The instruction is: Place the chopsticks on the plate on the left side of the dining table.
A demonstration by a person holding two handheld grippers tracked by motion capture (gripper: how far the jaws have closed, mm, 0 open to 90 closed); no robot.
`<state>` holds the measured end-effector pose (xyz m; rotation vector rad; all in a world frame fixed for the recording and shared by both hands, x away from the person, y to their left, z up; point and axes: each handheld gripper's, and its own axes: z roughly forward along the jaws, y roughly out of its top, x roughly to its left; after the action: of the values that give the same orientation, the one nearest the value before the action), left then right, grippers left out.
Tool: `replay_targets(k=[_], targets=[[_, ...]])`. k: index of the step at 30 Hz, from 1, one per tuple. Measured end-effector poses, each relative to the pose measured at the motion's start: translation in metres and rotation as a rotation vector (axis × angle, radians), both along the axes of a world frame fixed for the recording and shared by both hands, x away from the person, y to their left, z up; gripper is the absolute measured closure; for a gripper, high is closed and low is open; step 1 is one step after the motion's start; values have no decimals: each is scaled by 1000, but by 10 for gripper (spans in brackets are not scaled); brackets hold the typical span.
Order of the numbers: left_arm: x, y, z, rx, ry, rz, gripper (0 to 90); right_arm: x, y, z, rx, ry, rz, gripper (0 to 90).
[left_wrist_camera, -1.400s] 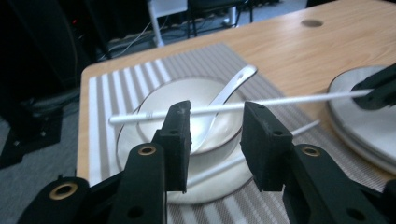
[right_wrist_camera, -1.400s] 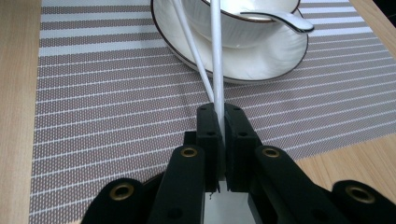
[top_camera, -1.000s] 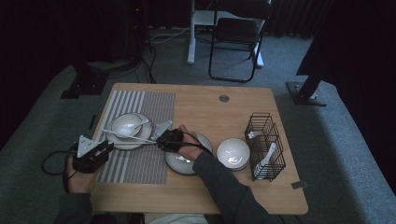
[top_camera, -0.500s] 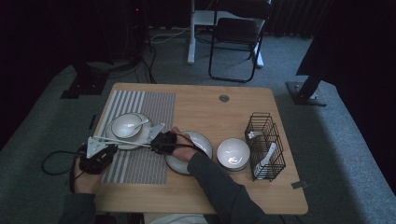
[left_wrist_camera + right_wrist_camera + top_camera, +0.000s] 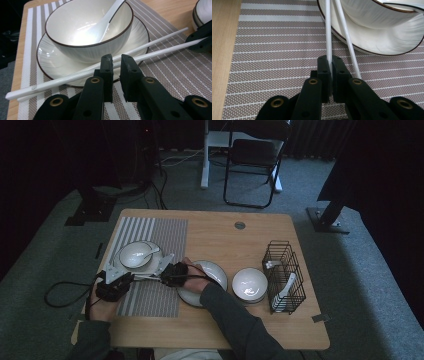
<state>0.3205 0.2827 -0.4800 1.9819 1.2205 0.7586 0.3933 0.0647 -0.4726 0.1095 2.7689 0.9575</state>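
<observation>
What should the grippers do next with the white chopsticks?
Probably lower them flat onto the placemat and let go. The right gripper pinches one of the chopsticks; the pair leans on the plate rim under the bowl.

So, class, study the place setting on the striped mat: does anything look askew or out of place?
Yes. The two white chopsticks lie uneven, splayed apart and propped across the saucer's rim instead of flat on the mat. The right gripper pinches just one of them.
</observation>
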Motion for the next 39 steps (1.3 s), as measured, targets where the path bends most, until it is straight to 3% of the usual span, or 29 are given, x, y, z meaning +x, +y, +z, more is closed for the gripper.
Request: replay_targets(k=[6,18,29,33,39], targets=[[6,-2,-6,-1,11,8,810,3,0,-1,-10,-12,-1,864],[-2,-1,-3,-4,-18,13,803,0,-5,-1,35,-14,33,865],[-1,-4,-6,3,-8,3,794,4,-8,-4,41,-5,37,865],[-5,-4,-2,-2,-28,4,794,2,-11,0,76,-12,40,864],[-7,-4,-3,1,-26,-1,788,2,-11,-2,68,-2,63,865]])
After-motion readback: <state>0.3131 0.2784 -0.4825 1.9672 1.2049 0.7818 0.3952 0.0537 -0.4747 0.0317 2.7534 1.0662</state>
